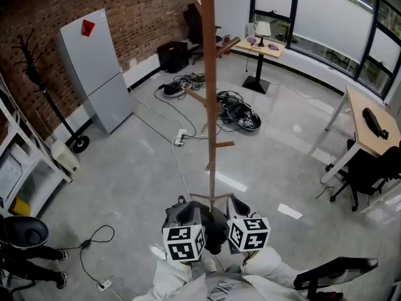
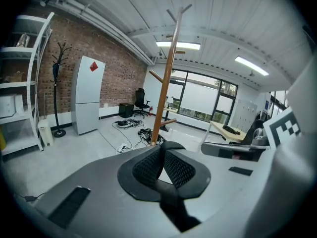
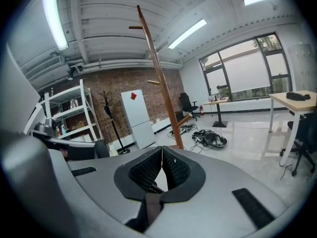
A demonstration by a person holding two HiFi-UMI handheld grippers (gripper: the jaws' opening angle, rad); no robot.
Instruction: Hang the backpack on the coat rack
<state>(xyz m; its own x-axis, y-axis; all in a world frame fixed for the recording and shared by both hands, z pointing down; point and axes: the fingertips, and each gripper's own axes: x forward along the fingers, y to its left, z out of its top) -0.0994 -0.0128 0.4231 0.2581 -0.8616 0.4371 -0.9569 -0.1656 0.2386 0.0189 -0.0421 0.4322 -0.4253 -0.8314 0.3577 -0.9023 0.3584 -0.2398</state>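
The wooden coat rack (image 1: 210, 105) stands straight ahead, its pole rising past several angled pegs; it also shows in the left gripper view (image 2: 166, 78) and the right gripper view (image 3: 157, 78). My left gripper (image 1: 182, 207) and right gripper (image 1: 235, 204) sit side by side just short of its base. A dark mass, the backpack (image 1: 215, 227), hangs between them, mostly hidden. The left gripper (image 2: 162, 150) is shut on a black strap (image 2: 173, 207). The right gripper (image 3: 162, 152) is shut on a dark strap (image 3: 151, 207).
A grey fridge (image 1: 97, 68) and a black coat stand (image 1: 44, 93) line the brick wall. Cables (image 1: 237, 113) and a power strip (image 1: 180, 137) lie beyond the rack. A desk (image 1: 369, 133) with a chair (image 1: 363, 174) stands right, white shelving (image 1: 19, 162) left.
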